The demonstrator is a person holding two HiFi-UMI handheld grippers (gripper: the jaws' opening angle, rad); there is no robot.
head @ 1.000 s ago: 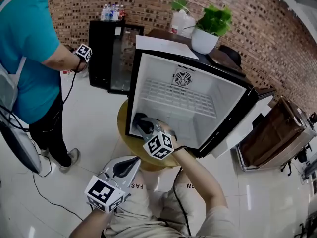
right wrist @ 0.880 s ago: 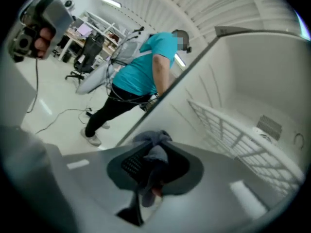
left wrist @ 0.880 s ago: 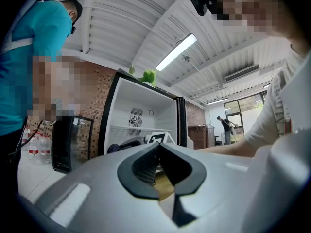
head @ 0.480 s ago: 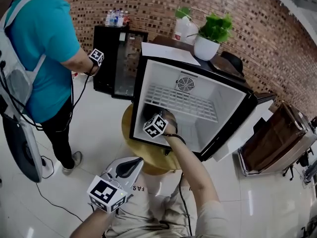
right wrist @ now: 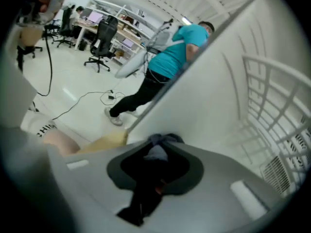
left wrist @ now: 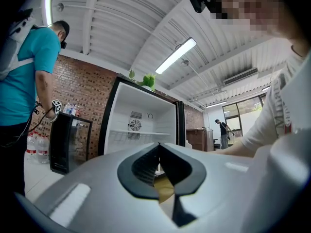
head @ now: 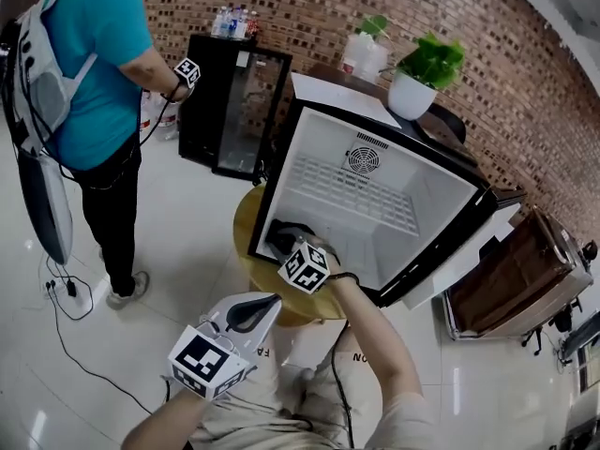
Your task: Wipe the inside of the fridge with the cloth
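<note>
- Low in the left corner of the open black mini fridge with a white lining, the right gripper has its jaws clamped on a dark grey cloth, which bunches out past the tips against the white side wall
- In the head view that gripper's cube with black-and-white square markers sits at the fridge's front edge, centre of the frame, with the person's forearm running down and right from it
- Above the cloth, a white wire shelf crosses the cavity, and a round fan grille sits high on the back wall
- The fridge stands on a round yellow-brown table
- The left gripper is at the lower left of the head view, outside the fridge and pointing toward it, its jaws together with nothing between them
- On top of the fridge lies a white sheet; behind it, upper right, is a green plant in a white pot
- At upper left a person in a teal shirt stands beside a black glass-door cabinet carrying small bottles, whose labels are too small to read
- Legible writing is scant: dark letters "ON" show on the wearer's pale clothing at bottom centre, and the rest of that print is cut off
</note>
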